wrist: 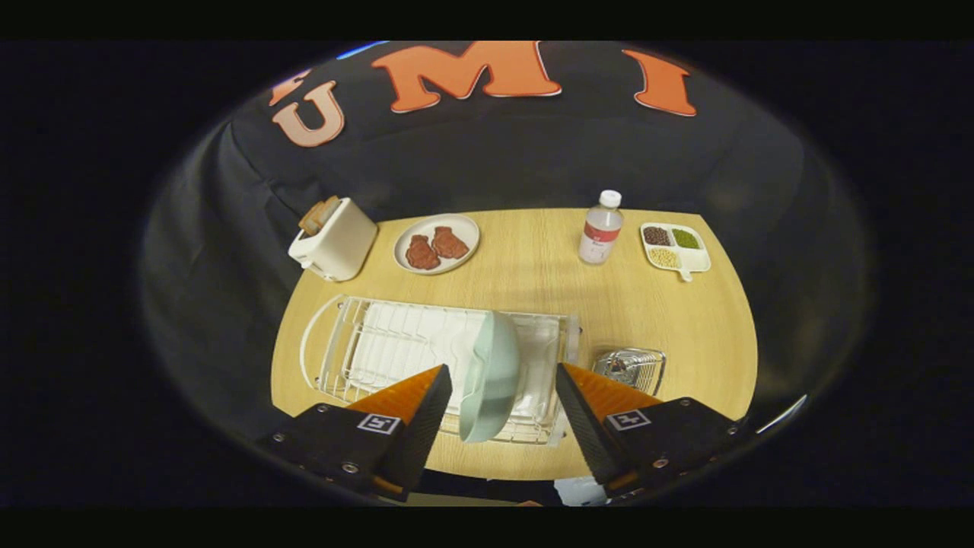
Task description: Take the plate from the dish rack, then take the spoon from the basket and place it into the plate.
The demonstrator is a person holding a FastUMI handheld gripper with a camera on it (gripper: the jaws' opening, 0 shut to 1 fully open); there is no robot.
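Plate [491, 377] on edge in the dish rack [358, 342]: it stands upright between the wires near the rack's right end, slotted there so that its rim sticks up free and can be pinched from above. It is a pale green, deep, smooth-glazed plate, seen almost edge-on, with its hollow side turned to the left; it looks clean and bare. The hand-held gripper [504, 388] has its fingers wide apart, one on each side of the plate, touching nothing; that spread seems set to straddle the rim before closing, so my guess is that the first step, lifting the plate out, is not yet done. The rack is white wire over a white drip tray, lying on the wooden desk [533, 274]. Just right of the rack sits a small wire basket [631, 369] with something shiny inside, probably the spoon, though too small to tell for sure. Farther back on the desk stand a toaster [335, 240] with bread in its slot, a plate of meat [437, 243], a clear bottle [601, 228] and a divided dish of beans [673, 247], all well apart from the rack.
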